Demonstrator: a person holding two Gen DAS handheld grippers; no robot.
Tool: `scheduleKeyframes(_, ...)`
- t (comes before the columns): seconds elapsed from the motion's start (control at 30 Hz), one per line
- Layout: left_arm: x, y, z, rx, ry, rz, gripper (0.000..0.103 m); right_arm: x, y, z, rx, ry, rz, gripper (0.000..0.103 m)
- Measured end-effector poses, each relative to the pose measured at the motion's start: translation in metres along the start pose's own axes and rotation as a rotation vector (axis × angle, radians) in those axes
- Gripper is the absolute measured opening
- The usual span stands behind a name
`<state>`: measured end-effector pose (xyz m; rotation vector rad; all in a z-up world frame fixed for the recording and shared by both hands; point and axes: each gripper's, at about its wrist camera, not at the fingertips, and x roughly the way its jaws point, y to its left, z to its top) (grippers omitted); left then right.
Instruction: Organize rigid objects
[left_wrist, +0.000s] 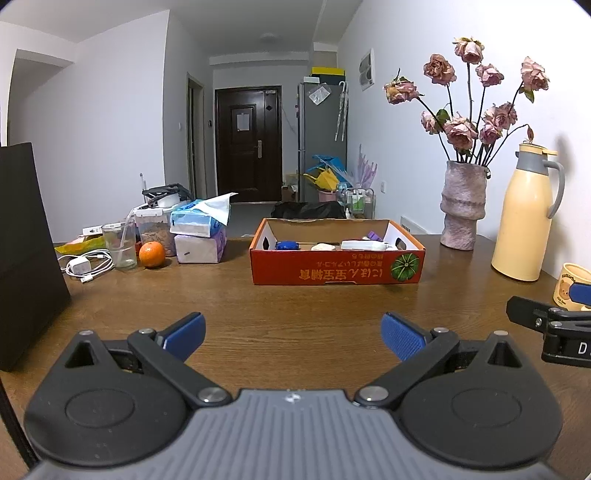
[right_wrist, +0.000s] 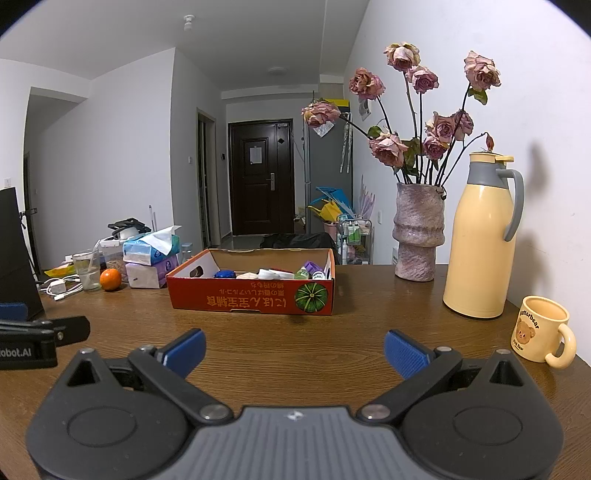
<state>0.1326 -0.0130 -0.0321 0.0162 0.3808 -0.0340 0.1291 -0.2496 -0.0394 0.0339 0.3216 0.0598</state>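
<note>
Hovering grippers: two, both low over the brown wooden surface (left_wrist: 295, 295), side by side and facing the box.
Left gripper (left_wrist: 293, 338): its two blue-padded fingers (left_wrist: 402, 339) were spread wide apart with nothing between them.
Right gripper (right_wrist: 294, 350): its two fingers (right_wrist: 404, 352) were likewise wide apart and empty.
Mug: one, a cream mug (right_wrist: 543, 332) with a bear print, stood near the right gripper at the right edge of the surface.
Cardboard box: one orange box (left_wrist: 336, 267) with a green pumpkin print sat mid-surface, ahead of both grippers and well apart from them.
Box contents: several small rigid items lay inside, among them one blue round container (right_wrist: 224, 274), one white flat piece (left_wrist: 364, 244), one purple piece (right_wrist: 313, 266) and two small bottles (right_wrist: 301, 274); an exact total could not be told.
Thermos: one pale yellow thermos (right_wrist: 480, 236) with a grey handle, right of the box.
Vase: one rough pinkish vase (right_wrist: 417, 232) of dried roses, just beside the thermos.
Left cluster: one orange (left_wrist: 151, 254), one clear glass (left_wrist: 120, 245), one white charger with cable (left_wrist: 83, 266), two stacked tissue packs (left_wrist: 199, 236).
Far: one dark door (left_wrist: 248, 144) at the hallway's end.
</note>
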Motion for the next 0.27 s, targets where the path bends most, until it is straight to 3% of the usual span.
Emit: scheduleKeyframes(0.27, 0.0005, 0.0028, -0.0007, -0.013, -0.005, -0.016, 0.103, 0.0001, 0.0002, -0.0005, -0.002, 0.002, -0.001, 0.103)
